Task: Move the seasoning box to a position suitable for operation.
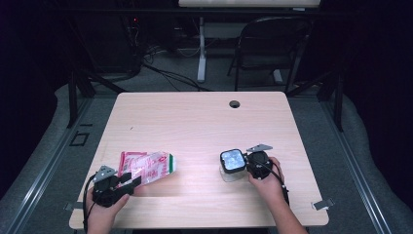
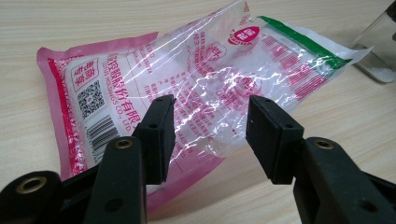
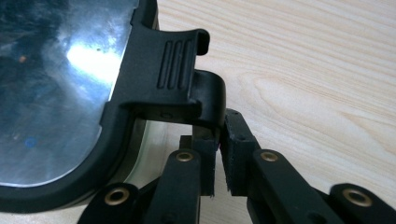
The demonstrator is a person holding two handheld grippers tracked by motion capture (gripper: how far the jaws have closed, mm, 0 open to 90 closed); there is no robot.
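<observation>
The clear glass jar with a black-rimmed clip lid (image 1: 232, 165) stands upright on the right half of the pale wooden table (image 1: 195, 122), with some white contents at its bottom in the left gripper view (image 2: 380, 72). The right gripper (image 1: 249, 163) sits just beside it on its right, held by the person's right hand (image 1: 267, 183). In the right gripper view, the 2 black jaws are pinched nearly together at the lower end of the lid's black plastic latch (image 3: 187, 88), which hangs over the rim; that gripper (image 3: 218, 163) is clenched on the latch.

The crinkled transparent plastic pouch with pink print and a green strip at one end (image 1: 147, 166) lies flat on the left half of the table, well apart from the jar. The left gripper (image 1: 130, 179), in the person's left hand (image 1: 104, 204), points at its near end. In the left gripper view its jaws stand apart above the pouch (image 2: 187, 84), 1 on each side of the near corner, and the gripper (image 2: 210, 135) is released, pressing nothing.
</observation>
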